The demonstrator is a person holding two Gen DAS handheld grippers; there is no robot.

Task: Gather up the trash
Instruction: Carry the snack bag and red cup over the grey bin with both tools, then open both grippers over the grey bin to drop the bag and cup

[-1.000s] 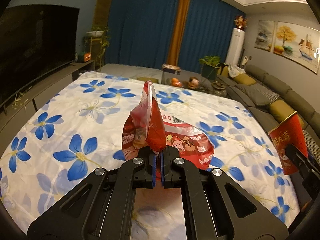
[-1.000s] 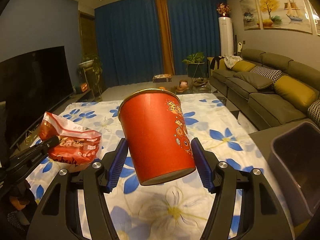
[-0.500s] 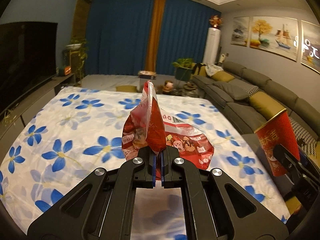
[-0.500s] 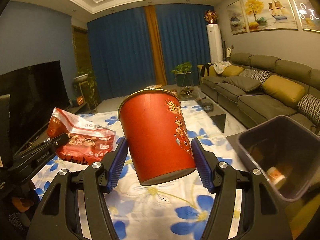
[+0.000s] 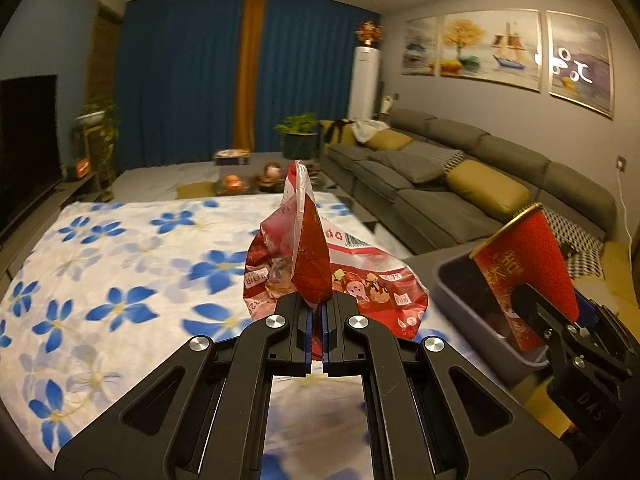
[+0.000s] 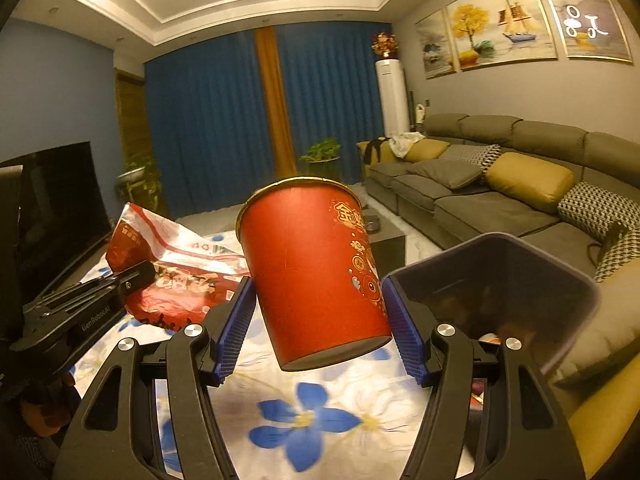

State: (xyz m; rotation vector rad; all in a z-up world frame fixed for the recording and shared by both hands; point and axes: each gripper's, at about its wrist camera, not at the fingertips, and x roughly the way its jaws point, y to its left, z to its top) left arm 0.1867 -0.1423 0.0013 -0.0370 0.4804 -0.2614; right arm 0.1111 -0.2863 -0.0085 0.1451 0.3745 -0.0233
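Observation:
My left gripper (image 5: 318,320) is shut on a crumpled red and white snack bag (image 5: 320,280) and holds it up above the flowered cloth (image 5: 120,272). The bag (image 6: 176,272) and left gripper (image 6: 132,280) also show at the left of the right wrist view. My right gripper (image 6: 320,320) is shut on a red paper cup (image 6: 312,272), tilted, in the air. In the left wrist view the cup (image 5: 524,276) hangs over the near edge of a grey trash bin (image 5: 460,300). The bin (image 6: 568,276) holds some trash and stands just right of the cup.
A white cloth with blue flowers (image 6: 320,420) covers the surface below. A grey sofa with yellow cushions (image 5: 460,184) runs along the right wall. A TV (image 6: 56,208) stands at the left. Blue curtains (image 5: 180,92) and plants are at the back.
Both grippers have swung right toward the bin, still holding the bag and the cup. The bin now looms larger beside the cup, and has come into the left wrist view.

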